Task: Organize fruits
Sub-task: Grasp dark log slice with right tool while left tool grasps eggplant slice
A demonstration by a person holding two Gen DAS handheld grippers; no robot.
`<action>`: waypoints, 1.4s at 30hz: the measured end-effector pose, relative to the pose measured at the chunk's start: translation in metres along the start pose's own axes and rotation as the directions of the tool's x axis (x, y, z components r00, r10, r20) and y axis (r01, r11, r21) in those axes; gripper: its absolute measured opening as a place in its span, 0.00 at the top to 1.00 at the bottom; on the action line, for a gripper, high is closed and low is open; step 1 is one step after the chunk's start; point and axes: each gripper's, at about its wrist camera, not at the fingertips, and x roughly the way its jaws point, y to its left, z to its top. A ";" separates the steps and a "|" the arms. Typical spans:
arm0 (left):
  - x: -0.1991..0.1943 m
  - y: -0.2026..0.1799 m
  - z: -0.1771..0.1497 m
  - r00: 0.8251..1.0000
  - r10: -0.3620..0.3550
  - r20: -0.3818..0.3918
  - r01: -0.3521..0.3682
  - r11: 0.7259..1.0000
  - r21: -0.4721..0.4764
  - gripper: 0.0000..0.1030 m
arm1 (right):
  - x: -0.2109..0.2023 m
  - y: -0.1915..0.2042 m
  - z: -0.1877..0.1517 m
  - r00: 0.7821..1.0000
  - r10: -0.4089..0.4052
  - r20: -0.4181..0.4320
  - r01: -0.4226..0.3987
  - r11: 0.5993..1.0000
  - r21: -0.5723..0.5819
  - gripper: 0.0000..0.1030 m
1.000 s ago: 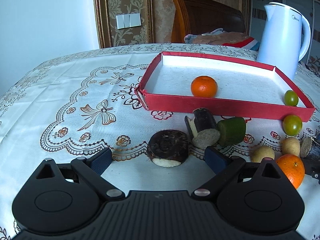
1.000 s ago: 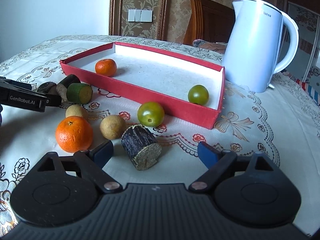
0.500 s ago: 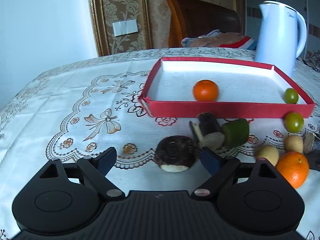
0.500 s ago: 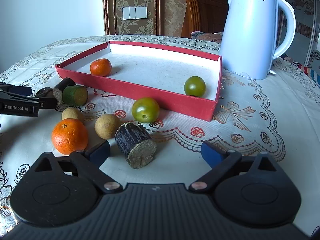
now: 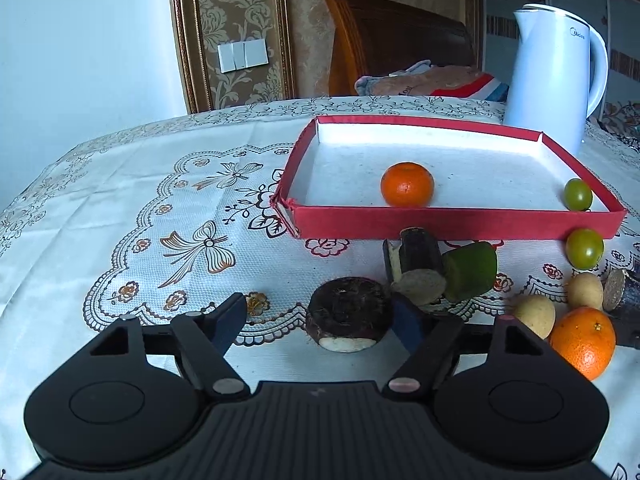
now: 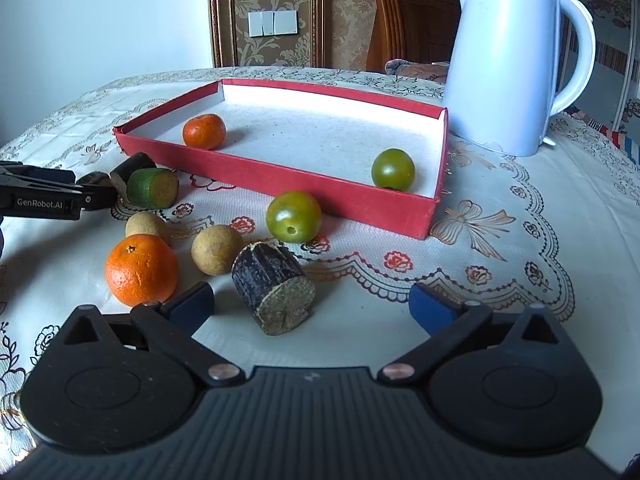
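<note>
Left gripper (image 5: 320,318): jaws just closing, not yet pressing; dark round root slice (image 5: 347,314) lies between them, against the right pad. Right gripper (image 6: 312,306): spread wide, just opening; dark bark-skinned cut cylinder (image 6: 274,288) between the pads, untouched. Shallow red cardboard tray (image 5: 452,222) beyond: one mandarin (image 5: 407,184), one green tomato (image 5: 578,195), floor otherwise bare.

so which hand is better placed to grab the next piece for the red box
Left. The left gripper already brackets the dark round piece, jaws just closing on it. The right gripper stands wide open, its dark log piece off-centre near one finger.
</note>
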 end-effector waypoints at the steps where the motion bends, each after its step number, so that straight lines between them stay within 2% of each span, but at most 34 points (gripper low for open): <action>1: 0.000 0.000 0.000 1.000 -0.001 0.000 0.001 1.000 0.000 0.25 | -0.001 -0.002 0.000 1.000 -0.004 0.009 0.004 1.000 0.013 0.03; 10: 0.000 0.001 0.000 1.000 -0.005 -0.005 0.005 1.000 -0.008 0.25 | -0.006 -0.001 0.000 0.999 -0.020 0.038 0.020 1.000 0.006 0.29; 12: 0.000 0.001 0.000 1.000 -0.004 -0.004 0.004 1.000 -0.006 0.25 | -0.007 -0.002 -0.001 0.998 -0.026 0.050 0.025 1.000 0.012 0.42; 14: 0.000 0.001 0.000 1.000 -0.003 -0.004 0.003 1.000 -0.006 0.25 | -0.008 -0.002 -0.001 0.998 -0.023 0.054 0.022 1.000 0.014 0.52; 16: 0.000 0.001 0.000 1.000 -0.003 -0.004 0.003 1.000 -0.006 0.25 | -0.008 0.001 -0.001 0.998 -0.031 0.052 0.031 1.000 -0.001 0.52; 17: 0.000 0.001 0.000 1.000 -0.003 -0.004 0.003 1.000 -0.005 0.25 | -0.008 0.002 -0.001 0.998 -0.027 0.055 0.027 1.000 -0.012 0.59; 18: 0.000 0.001 0.000 1.000 -0.001 -0.004 0.001 1.000 -0.003 0.25 | -0.009 0.004 -0.001 0.998 -0.024 0.060 0.025 0.999 -0.020 0.70; 25: 0.000 0.000 0.000 1.000 0.007 -0.003 -0.007 1.000 0.003 0.25 | -0.010 0.004 -0.002 0.997 -0.045 0.067 0.046 0.999 -0.018 0.70; 28: -0.002 -0.001 -0.001 1.000 -0.009 0.004 0.009 1.000 0.012 0.35 | -0.010 0.002 -0.002 0.996 -0.050 0.068 0.051 0.999 -0.008 0.70; 29: -0.003 -0.002 -0.001 1.000 -0.022 0.006 0.022 1.000 0.016 0.43 | -0.010 0.002 -0.002 0.996 -0.051 0.068 0.051 0.999 -0.004 0.70; 30: -0.003 -0.004 -0.001 1.000 -0.027 0.009 0.027 0.999 0.023 0.47 | -0.010 0.001 -0.002 0.996 -0.050 0.067 0.051 0.999 -0.001 0.70; 33: -0.004 -0.008 -0.002 0.999 -0.031 0.015 0.030 0.999 0.043 0.52 | -0.010 0.000 -0.002 0.996 -0.058 0.068 0.058 0.998 0.005 0.70; 35: -0.005 -0.009 -0.002 0.999 -0.037 0.019 0.036 0.998 0.044 0.60 | -0.010 -0.001 -0.002 0.996 -0.064 0.070 0.063 0.998 0.014 0.70; 42: -0.007 -0.005 -0.002 1.000 0.009 0.028 -0.009 1.000 0.010 0.60 | -0.012 -0.006 -0.003 0.994 -0.078 0.075 0.074 0.996 0.049 0.70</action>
